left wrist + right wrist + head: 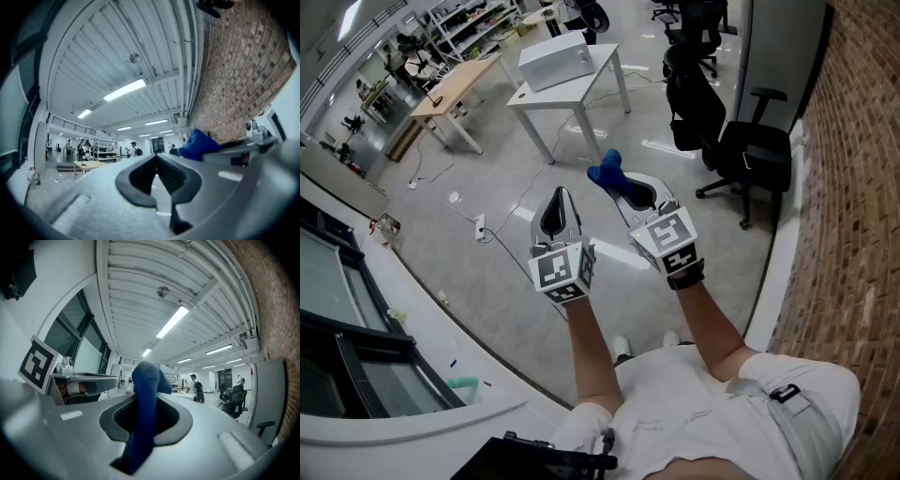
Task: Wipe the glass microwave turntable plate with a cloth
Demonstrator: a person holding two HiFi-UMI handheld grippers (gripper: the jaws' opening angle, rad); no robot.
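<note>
I see no glass turntable plate in any view. A blue cloth (607, 170) hangs pinched between the jaws of my right gripper (623, 183); in the right gripper view the cloth (145, 394) sticks out past the tips. The left gripper (560, 197) is held beside it, about level, with its jaws closed and nothing between them (157, 157). Both grippers are raised in front of the person's body, over the grey floor. From the left gripper view the blue cloth (197, 143) shows to the right.
A white table (581, 94) with a white box (555, 58) on it stands ahead. A black office chair (750, 155) is at the right by the brick wall (853, 187). A wooden table (455, 84) stands far left, and a white ledge (412, 309) runs along the near left.
</note>
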